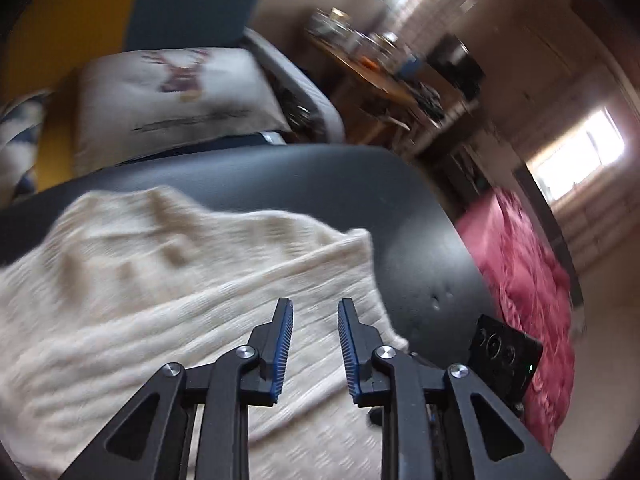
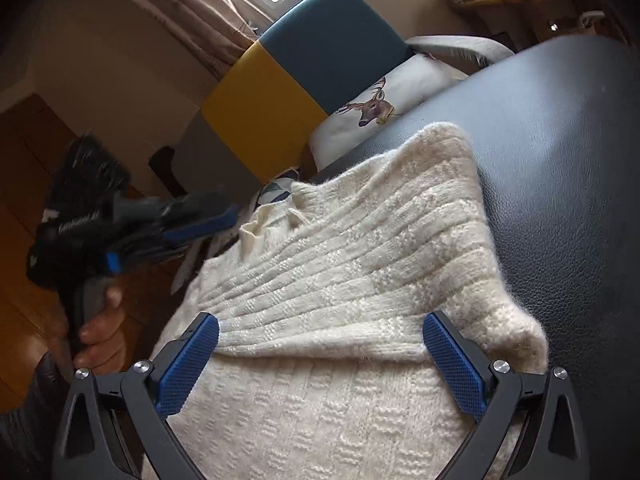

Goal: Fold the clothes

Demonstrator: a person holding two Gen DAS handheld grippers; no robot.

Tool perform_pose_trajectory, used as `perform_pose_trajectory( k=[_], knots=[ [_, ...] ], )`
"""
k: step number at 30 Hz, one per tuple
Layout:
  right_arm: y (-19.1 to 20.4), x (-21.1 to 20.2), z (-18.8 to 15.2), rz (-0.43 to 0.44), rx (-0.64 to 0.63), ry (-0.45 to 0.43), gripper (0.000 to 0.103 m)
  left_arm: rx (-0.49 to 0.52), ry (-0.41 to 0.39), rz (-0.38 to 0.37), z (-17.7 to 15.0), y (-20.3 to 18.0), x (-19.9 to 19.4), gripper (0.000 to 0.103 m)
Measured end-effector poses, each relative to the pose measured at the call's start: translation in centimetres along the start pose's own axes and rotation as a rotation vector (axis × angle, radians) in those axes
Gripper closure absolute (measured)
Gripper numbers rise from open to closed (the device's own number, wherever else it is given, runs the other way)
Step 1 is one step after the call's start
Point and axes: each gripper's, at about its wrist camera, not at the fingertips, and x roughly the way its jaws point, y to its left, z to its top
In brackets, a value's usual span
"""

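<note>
My cream ribbed knit sweater [image 2: 352,280] lies doubled on the black leather desk [image 2: 560,160], soft, light, floppy. Both my right gripper [image 2: 320,344] and left gripper [image 1: 315,320] gape, holding nothing; I'd pinch that thick folded edge.

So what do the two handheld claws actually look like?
Both share one design: black linkage arms with silver pivot bolts and blue textured pads. The left claw has ribbed pads; the right claw has dotted ones. The hand gripping the left one wears a dark sleeve.

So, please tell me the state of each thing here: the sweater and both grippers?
Cream knit sweater: lying on the dark padded surface, partly folded, one layer over another.
Left gripper: open a little, empty, above the sweater.
Right gripper: wide open, empty, fingers on both sides of the fold.
</note>
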Motion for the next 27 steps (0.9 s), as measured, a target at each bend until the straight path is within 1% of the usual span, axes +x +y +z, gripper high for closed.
perform_pose_trajectory(
  k=[3, 5, 7, 9, 11, 13, 16, 17, 20, 24, 27],
  knots=[
    [-0.5, -0.2, 0.0, 0.04, 0.022, -0.014, 0.0, 0.111, 0.071, 0.011, 2.1, -2.5, 3.0, 0.077],
    [-0.5, -0.1, -0.1, 0.043, 0.02, -0.015, 0.0, 0.187, 0.091, 0.057, 3.2, -3.3, 4.1, 0.077],
    [-0.4, 0.0, -0.1, 0.047, 0.019, -0.017, 0.0, 0.253, 0.142, 0.063, 4.4, -3.7, 5.6, 0.077],
    [-0.4, 0.1, -0.1, 0.05, 0.017, -0.018, 0.0, 0.288, 0.215, 0.041, 5.3, -3.6, 7.1, 0.077],
    [-0.3, 0.2, -0.1, 0.053, 0.015, -0.019, 0.0, 0.303, 0.257, 0.013, 5.9, -3.6, 8.2, 0.077],
    [-0.3, 0.3, -0.2, 0.056, 0.013, -0.021, 0.0, 0.309, 0.28, -0.022, 6.6, -3.6, 9.1, 0.077],
    [-0.2, 0.3, -0.2, 0.059, 0.012, -0.023, 0.0, 0.326, 0.32, -0.098, 7.1, -3.5, 10.0, 0.074],
    [-0.2, 0.3, -0.2, 0.06, 0.011, -0.024, 0.0, 0.328, 0.33, -0.099, 7.3, -3.2, 10.5, 0.074],
    [-0.2, 0.4, -0.3, 0.057, 0.009, -0.027, 0.0, 0.302, 0.382, -0.122, 7.5, -2.0, 11.7, 0.074],
    [-0.3, 0.4, -0.3, 0.055, 0.01, -0.032, 0.0, 0.282, 0.458, -0.2, 7.2, -0.8, 13.1, 0.073],
    [-0.2, 0.5, -0.3, 0.049, 0.006, -0.032, 0.0, 0.266, 0.478, -0.226, 6.8, -0.4, 13.9, 0.073]
  ],
)
